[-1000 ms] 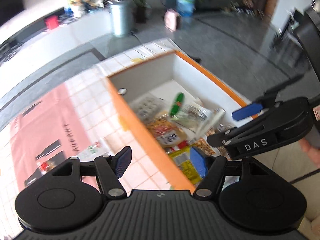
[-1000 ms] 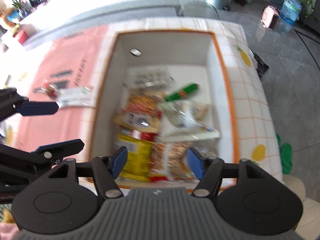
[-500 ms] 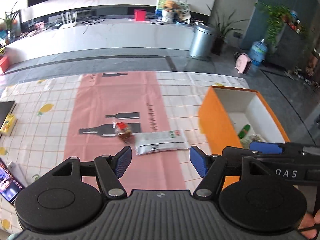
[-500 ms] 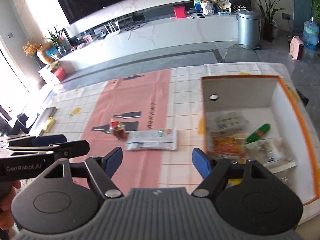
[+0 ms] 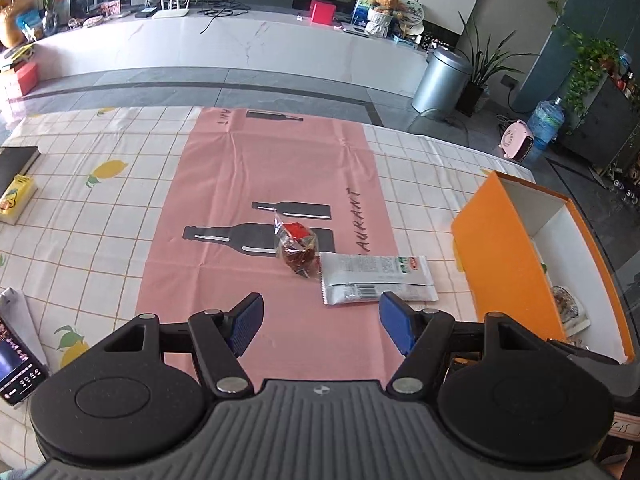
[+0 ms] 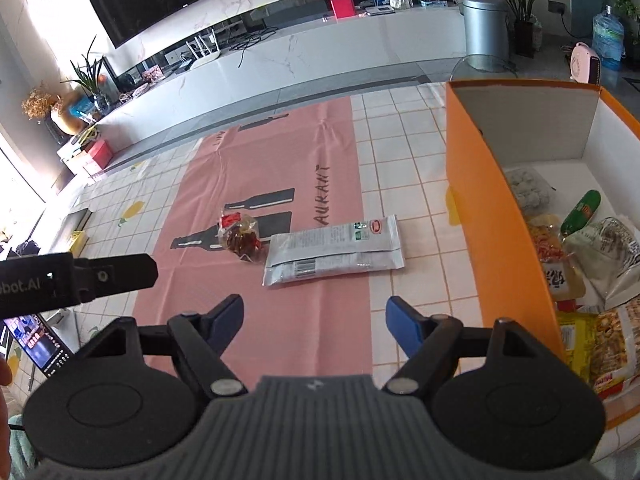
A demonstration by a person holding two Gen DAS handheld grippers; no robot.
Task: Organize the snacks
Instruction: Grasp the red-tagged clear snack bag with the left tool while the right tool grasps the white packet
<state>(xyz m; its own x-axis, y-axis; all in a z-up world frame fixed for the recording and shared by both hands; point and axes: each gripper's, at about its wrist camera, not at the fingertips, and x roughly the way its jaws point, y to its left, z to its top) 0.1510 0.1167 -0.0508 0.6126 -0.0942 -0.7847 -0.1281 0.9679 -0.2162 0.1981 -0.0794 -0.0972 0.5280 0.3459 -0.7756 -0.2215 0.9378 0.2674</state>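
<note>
A flat silver snack packet (image 5: 376,278) (image 6: 334,250) lies on the pink table runner (image 5: 264,184). A small clear bag of red-brown snacks (image 5: 298,248) (image 6: 240,236) lies just left of it, touching it. An orange box (image 6: 484,208) (image 5: 504,256) with a white inside stands to the right and holds several snack packs, among them a green stick (image 6: 582,210). My left gripper (image 5: 320,322) is open and empty, just short of the silver packet. My right gripper (image 6: 316,322) is open and empty, also short of the packet. The left gripper's body shows at the left of the right wrist view (image 6: 80,278).
A checked tablecloth with lemon prints (image 5: 80,216) covers the table. A phone (image 5: 18,368) lies at the near left edge. A small yellow box (image 5: 16,198) and a dark book (image 5: 16,160) lie at the far left. Past the table are a grey floor and a bin (image 5: 440,76).
Both grippers have pulled back from over the orange box and swung left, and they now face the two snacks on the runner. Both stayed open and empty.
</note>
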